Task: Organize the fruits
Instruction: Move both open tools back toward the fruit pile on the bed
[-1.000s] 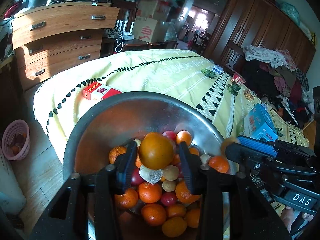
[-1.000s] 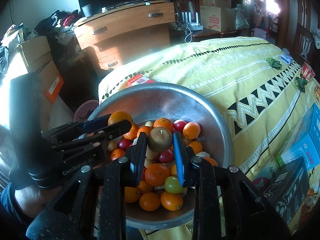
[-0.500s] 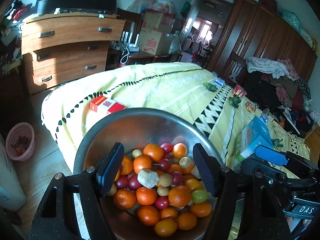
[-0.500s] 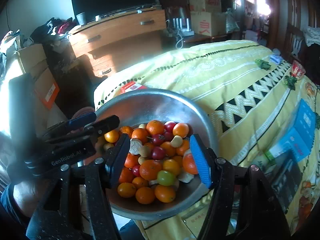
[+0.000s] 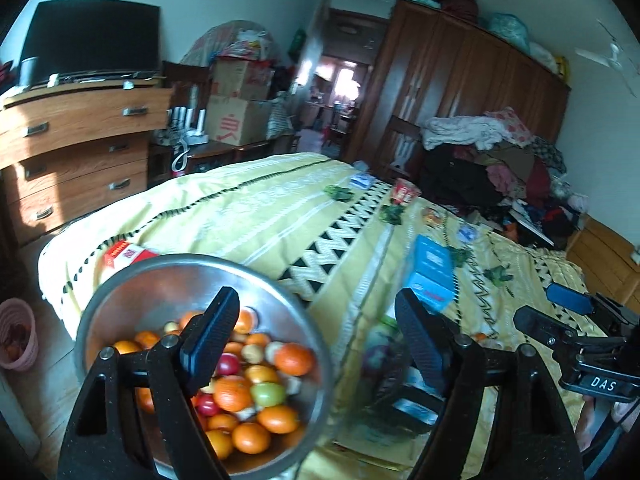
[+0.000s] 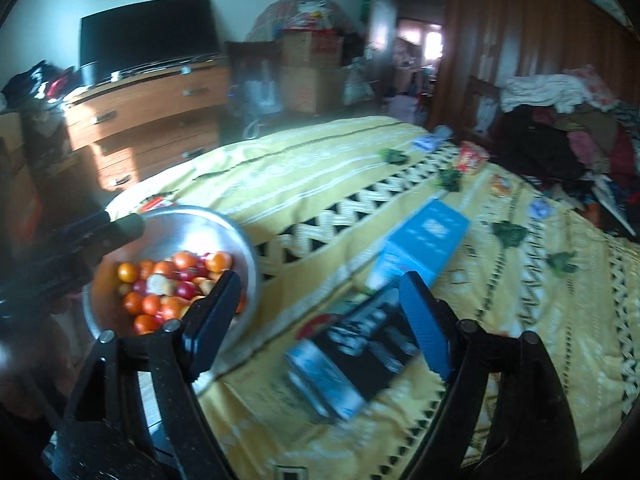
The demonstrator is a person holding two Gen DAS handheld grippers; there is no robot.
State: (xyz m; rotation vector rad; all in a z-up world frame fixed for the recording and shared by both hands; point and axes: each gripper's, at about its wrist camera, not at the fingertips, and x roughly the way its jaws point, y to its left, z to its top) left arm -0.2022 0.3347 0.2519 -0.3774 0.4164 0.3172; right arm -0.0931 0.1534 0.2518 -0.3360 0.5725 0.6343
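**Fruit bowl at the bed's corner, both grippers wide and empty**

Cluttered bedroom, yellow patterned bedspread filling the middle of both views. Landmark throughout: metal bowl, sitting at the near-left corner of the bed.

Piled inside the bowl: mixed fruits — mostly oranges, a few red ones, one green, some pale pieces. Heaped toward the near side, far wall of the bowl bare and shiny.

Just behind the bowl, touching or nearly touching its far rim: red packet. Right of the bowl, well apart on the bedspread: blue box. Nearer than that box and right of the bowl: dark box, blurred, printing unreadable.

Left gripper: spread wide, nothing between the pads. Left finger over the bowl's fruit pile, right finger over the bedspread beyond the rim; whether touching anything, impossible to tell.

Right gripper: likewise spread wide and empty. Left finger overlapping the bowl's right rim, blue-padded right finger over the dark box.

Behind and left of the bowl: wooden dresser with a dark television on top. Left of the bowl, down on the floor: pink basket. Far right of the bowl, beyond the bed: brown wardrobe and a heap of clothes.
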